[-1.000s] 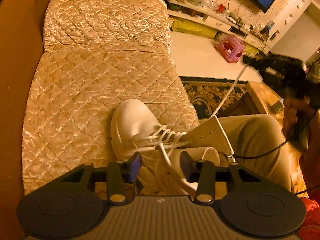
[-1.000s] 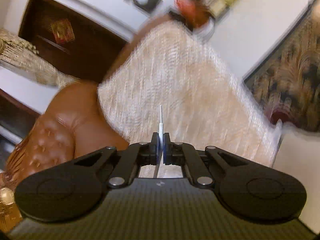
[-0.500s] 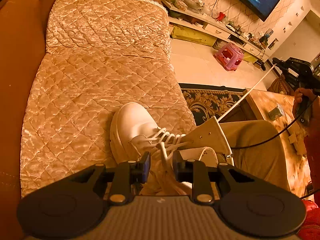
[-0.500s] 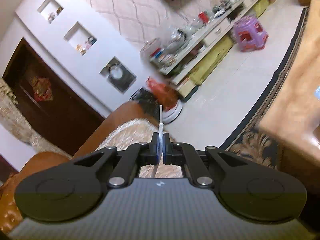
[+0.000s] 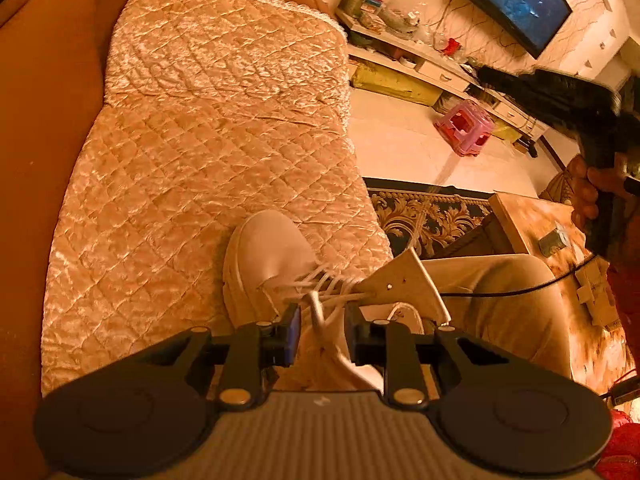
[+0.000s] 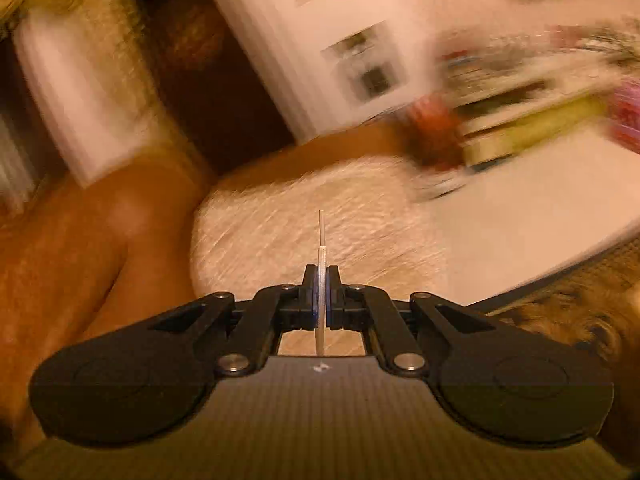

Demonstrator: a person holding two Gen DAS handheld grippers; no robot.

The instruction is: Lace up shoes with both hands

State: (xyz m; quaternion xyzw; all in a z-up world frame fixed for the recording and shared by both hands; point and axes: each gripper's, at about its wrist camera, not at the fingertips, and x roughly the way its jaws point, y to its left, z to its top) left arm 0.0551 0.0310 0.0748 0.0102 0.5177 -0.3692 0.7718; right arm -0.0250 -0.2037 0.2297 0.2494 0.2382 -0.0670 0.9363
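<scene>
A white shoe [image 5: 268, 256] lies on the quilted sofa cover [image 5: 208, 128], with its eyelet flap [image 5: 404, 284] lifted to the right. My left gripper [image 5: 320, 332] hovers over the shoe's laced part, jaws partly apart. A loose lace strand [image 5: 316, 312] runs between them, with a gap on each side. My right gripper [image 6: 322, 292] is shut on the lace's stiff tip [image 6: 321, 232], which sticks out past the pads. In the left wrist view the right gripper [image 5: 486, 74] is raised at the upper right, held by a hand [image 5: 588, 192]. A blurred lace [image 5: 440, 176] stretches from the shoe up to it.
A person's leg in beige trousers [image 5: 504, 304] lies right of the shoe, crossed by a black cable [image 5: 520, 290]. Beyond it are a wooden table [image 5: 536, 216], a patterned rug [image 5: 420, 216], a pink stool [image 5: 464, 126], a TV cabinet [image 5: 420, 68] and a television [image 5: 520, 4]. The brown sofa back [image 5: 40, 120] runs along the left.
My left gripper's jaws have narrowed around the lace strand. The right gripper has risen, rolled and swung with the lace tip, so its view has turned back toward the sofa.
</scene>
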